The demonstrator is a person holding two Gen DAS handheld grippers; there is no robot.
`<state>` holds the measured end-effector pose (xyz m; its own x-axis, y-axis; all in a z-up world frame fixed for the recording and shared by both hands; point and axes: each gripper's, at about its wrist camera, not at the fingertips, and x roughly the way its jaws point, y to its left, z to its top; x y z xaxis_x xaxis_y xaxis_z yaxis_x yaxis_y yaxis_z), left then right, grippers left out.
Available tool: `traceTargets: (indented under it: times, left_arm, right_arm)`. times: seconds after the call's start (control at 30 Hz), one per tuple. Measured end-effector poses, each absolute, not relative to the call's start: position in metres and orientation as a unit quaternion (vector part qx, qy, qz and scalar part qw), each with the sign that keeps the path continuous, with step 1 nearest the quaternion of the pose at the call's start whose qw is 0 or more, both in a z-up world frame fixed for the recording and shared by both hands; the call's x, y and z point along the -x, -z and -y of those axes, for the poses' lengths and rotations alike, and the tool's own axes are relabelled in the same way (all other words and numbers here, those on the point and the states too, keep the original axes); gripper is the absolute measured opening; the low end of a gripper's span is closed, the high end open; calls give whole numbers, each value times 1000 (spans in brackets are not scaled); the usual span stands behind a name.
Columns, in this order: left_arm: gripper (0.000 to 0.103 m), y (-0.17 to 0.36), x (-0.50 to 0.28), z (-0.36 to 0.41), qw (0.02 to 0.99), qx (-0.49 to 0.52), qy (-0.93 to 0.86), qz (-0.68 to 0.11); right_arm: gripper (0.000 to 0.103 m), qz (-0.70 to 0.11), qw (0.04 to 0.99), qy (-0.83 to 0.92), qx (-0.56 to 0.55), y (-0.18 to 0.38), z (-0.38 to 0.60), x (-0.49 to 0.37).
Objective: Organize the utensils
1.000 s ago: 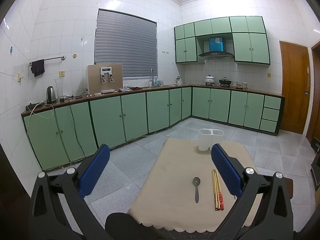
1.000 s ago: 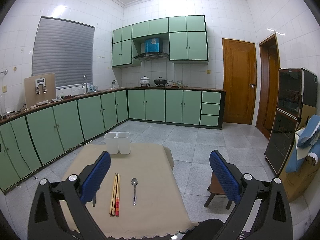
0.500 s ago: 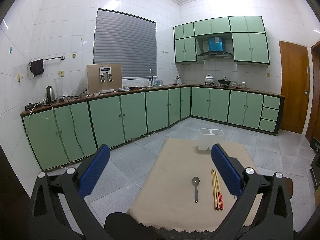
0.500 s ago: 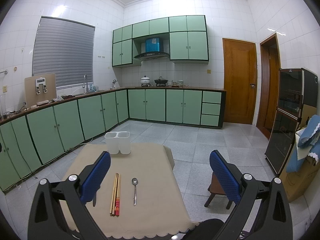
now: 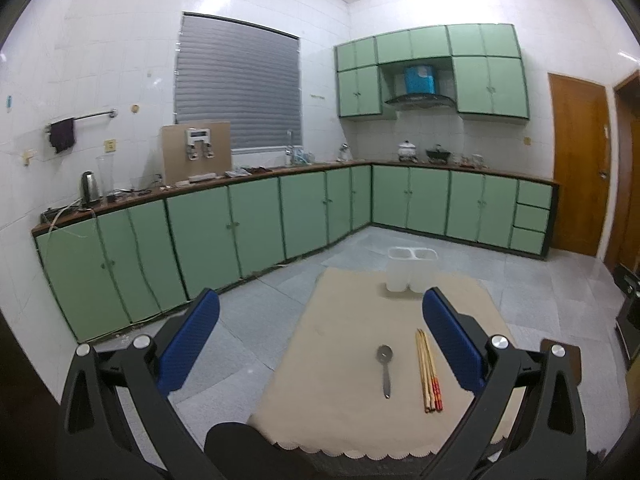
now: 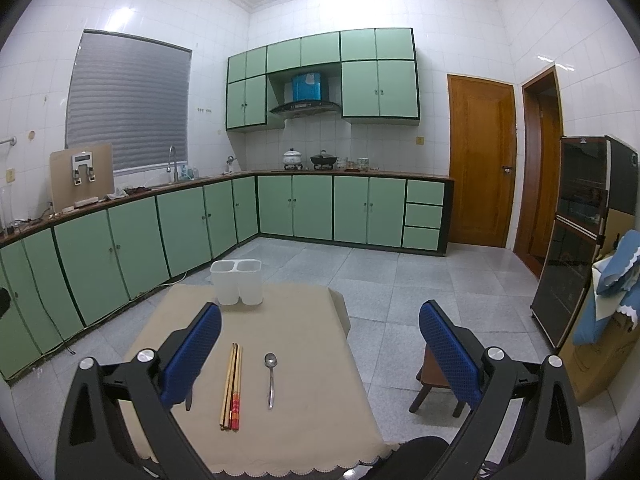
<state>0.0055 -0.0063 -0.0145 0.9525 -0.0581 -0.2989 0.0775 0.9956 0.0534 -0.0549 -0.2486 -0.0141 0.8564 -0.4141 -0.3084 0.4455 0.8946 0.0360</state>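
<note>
Hardly budged over the last second! Drifted the left gripper [image 5: 320, 300] a touch, enough to slide the scene slightly left in its camera, and held the right gripper [image 6: 321, 311] as good as motionless. Kept both sets of jaws spread wide, pinching nothing, hovering above the near edge of the bench [image 5: 340, 360].

Touched none of the utensils. Left the spoon [image 5: 385, 372] flat on the tan cloth, bowl toward the far side, handle toward the near edge. Left the chopsticks [image 5: 429, 372] bundled side by side just beside it, red ends nearest, apart from the spoon and roughly parallel to it. Left the white two-compartment holder [image 5: 410, 270] upright at the far edge of the bench, well apart from both, with nothing seen poking above its rim.

Glimpsed a dark handle [image 6: 188, 400] below the right gripper's left finger, mostly hidden; could not tell what.

Meant, by all appearances, a task not yet begun: a pause before the first reach, nothing sorted. Called for a drop to the cloth and a pinch on a thin, flat-lying handle, awkward to get under. Risked scattering the loose chopsticks with a careless closure.
</note>
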Motion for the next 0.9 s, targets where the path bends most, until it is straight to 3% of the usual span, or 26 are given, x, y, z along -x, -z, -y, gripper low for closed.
traceTargets:
  times: [0.23, 0.53, 0.6, 0.67, 0.83, 0.9]
  left_arm:
    - [98, 64, -47, 15, 976, -17, 49, -211]
    - [98, 156, -119, 33, 938, -38, 78, -335]
    - [98, 175, -132, 34, 932, -31, 91, -350]
    - [98, 198, -148, 43, 921, -31, 113, -371]
    - [97, 248, -186, 65, 900, -38, 139, -412]
    - [87, 261, -196, 70, 893, -38, 146, -423]
  right_arm:
    - [97, -163, 968, 187, -43, 42, 251, 30]
    - [97, -316, 941, 115, -41, 149, 246, -57]
    - [89, -343, 933, 99, -51, 172, 248, -75]
    - [72, -371, 923, 79, -61, 197, 251, -95]
    - [54, -410, 907, 51, -84, 238, 264, -123]
    - [45, -423, 900, 49, -96, 253, 268, -132]
